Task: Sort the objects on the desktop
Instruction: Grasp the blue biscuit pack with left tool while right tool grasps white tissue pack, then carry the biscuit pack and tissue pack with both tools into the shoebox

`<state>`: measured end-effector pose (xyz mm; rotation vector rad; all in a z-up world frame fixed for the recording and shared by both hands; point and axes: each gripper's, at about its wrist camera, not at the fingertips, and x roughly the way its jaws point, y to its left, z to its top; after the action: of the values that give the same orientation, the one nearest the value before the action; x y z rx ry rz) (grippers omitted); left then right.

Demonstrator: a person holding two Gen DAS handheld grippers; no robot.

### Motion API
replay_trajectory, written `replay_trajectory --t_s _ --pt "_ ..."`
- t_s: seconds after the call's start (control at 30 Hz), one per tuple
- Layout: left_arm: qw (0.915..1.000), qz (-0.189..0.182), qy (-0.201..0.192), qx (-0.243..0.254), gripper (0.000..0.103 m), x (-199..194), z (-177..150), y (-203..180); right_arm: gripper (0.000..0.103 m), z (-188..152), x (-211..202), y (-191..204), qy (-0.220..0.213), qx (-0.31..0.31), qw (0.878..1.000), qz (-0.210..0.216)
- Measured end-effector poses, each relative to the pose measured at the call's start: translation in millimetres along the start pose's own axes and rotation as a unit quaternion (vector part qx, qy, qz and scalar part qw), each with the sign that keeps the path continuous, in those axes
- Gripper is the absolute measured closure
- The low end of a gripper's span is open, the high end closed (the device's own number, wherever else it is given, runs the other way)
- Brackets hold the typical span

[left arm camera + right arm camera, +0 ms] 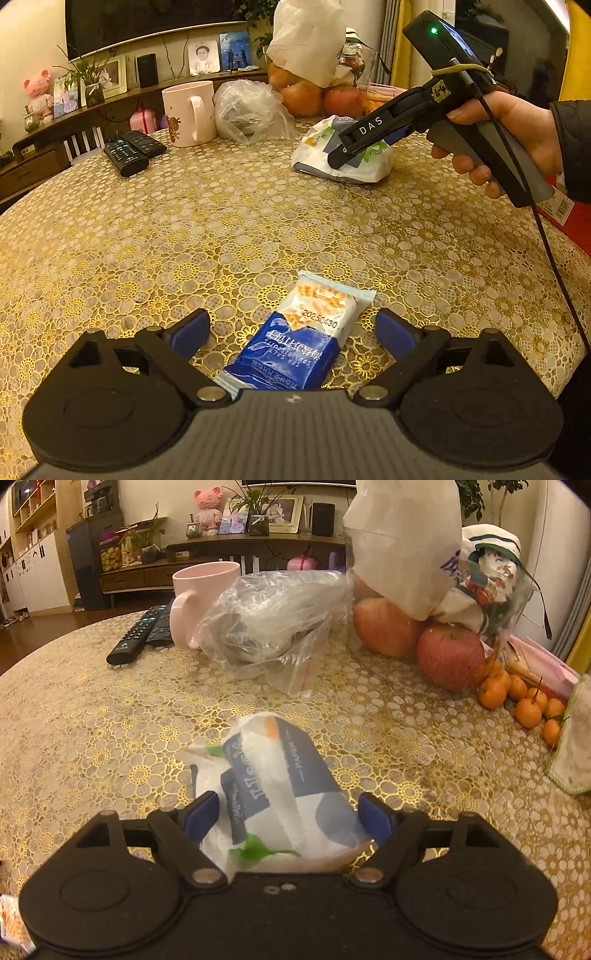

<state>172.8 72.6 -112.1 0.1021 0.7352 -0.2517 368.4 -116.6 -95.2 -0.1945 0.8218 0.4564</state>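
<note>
While claw [291, 334] gapes, cracker packet [295, 343] between

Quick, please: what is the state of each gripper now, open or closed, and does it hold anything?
Left gripper: open, the biscuit packet lies between its fingers, not gripped.
Right gripper: open, around the tissue pack, not visibly gripping it.

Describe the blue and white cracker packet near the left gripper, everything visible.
The cracker packet is a sealed, glossy plastic pillow pack, blue at the near end, white with pictured crackers and a printed date at the far end. It lies flat on the gold lace tablecloth, between the open fingers of the left gripper, which do not touch it. Its near end is hidden behind the gripper body.
</note>
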Motion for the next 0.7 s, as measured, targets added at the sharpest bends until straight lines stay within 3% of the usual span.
replay_trajectory --t_s 0.17,0.23,0.37,0.5,0.7 --pt "1.0000 0.005 -0.002 -0.003 0.021 -2.8 0.8 1.0 0.024 -2.3 0.5 3.4 0.008 -0.003 1.000 0.001" --pt "1.0000 0.006 -0.006 -0.003 0.044 -5.3 1.8 0.6 0.029 -2.5 -1.0 4.1 0.008 0.000 1.000 0.001" --pt "1.0000 -0.001 -0.006 -0.003 0.064 -7.5 3.8 -3.7 0.052 -2.5 -8.3 3.6 0.001 0.006 1.000 0.000" --pt "1.0000 0.006 -0.004 -0.002 0.067 -6.7 5.6 -8.7 0.069 -3.2 -21.1 0.7 -0.006 0.018 1.000 -0.010" --pt "0.9998 0.006 0.000 -0.021 0.067 -13.7 11.0 -11.4 0.072 -11.2 -56.6 0.5 -0.019 0.029 0.999 -0.013"
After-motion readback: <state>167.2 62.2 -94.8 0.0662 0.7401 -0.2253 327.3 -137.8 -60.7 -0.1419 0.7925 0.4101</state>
